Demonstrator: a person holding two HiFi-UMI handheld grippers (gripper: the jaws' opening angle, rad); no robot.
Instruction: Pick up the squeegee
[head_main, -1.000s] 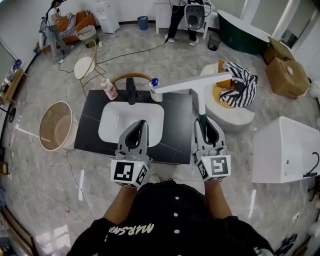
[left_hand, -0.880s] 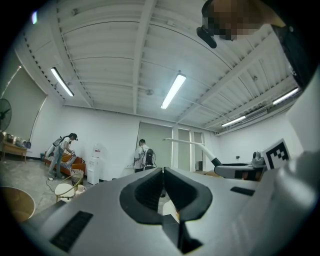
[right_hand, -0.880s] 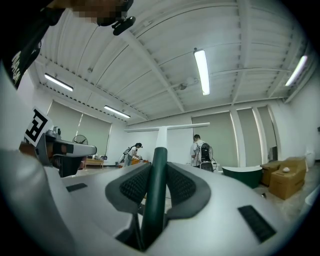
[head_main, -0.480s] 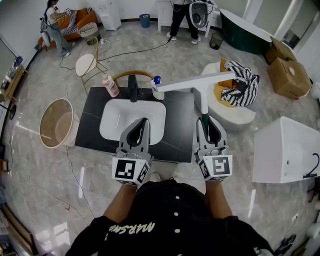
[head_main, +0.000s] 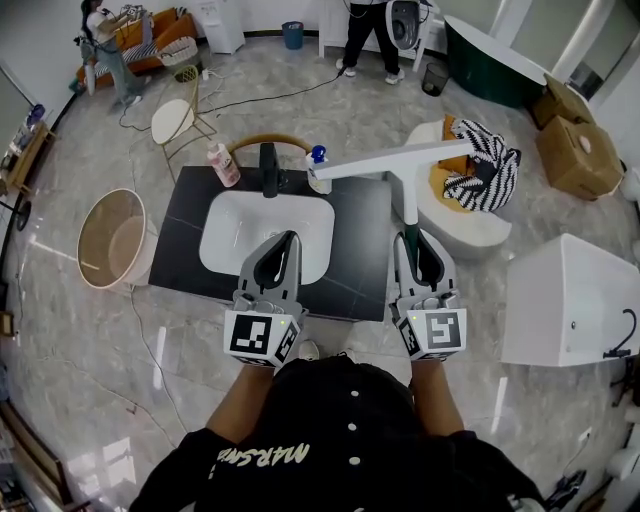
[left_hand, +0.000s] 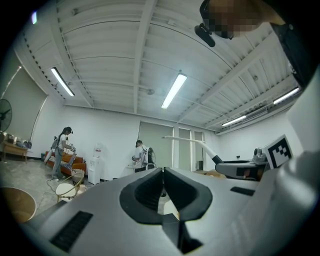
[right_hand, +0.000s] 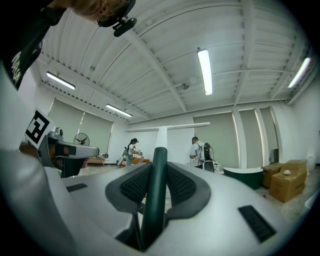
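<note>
So at this point the right tool (head_main: 409, 238) was already clamped on the squeegee (head_main: 398, 188). The jaws sat partway closed, with the dark green handle pinched right between the pads, which is super clear from the right gripper view. The left tool (head_main: 289, 238) was pinched shut with nothing in it, hanging over the near edge of the white washbasin (head_main: 222, 262).

The geometry is the part that matters. The squeegee's handle and white shaft ran straight out from the right tool toward the far side, pretty much in line with the jaws. The long white blade sat crosswise at the far end, stretching left to right. Its left tip came in near the spray bottle (head_main: 318, 172) and the black faucet (head_main: 268, 166), and its right tip reached out past the right edge of the black surface (head_main: 362, 262).

From the right gripper view the blade showed up against the far wall rather than against the surface, so I'd say it was up in the air, not resting on anything. I can't be totally sure of the clearance though.

The right hand had it, the left was well apart from it to the left, and the pick-up looked basically done to me. The only thing I'd watch is that left blade tip swinging into the spray bottle if the thing got turned.
</note>
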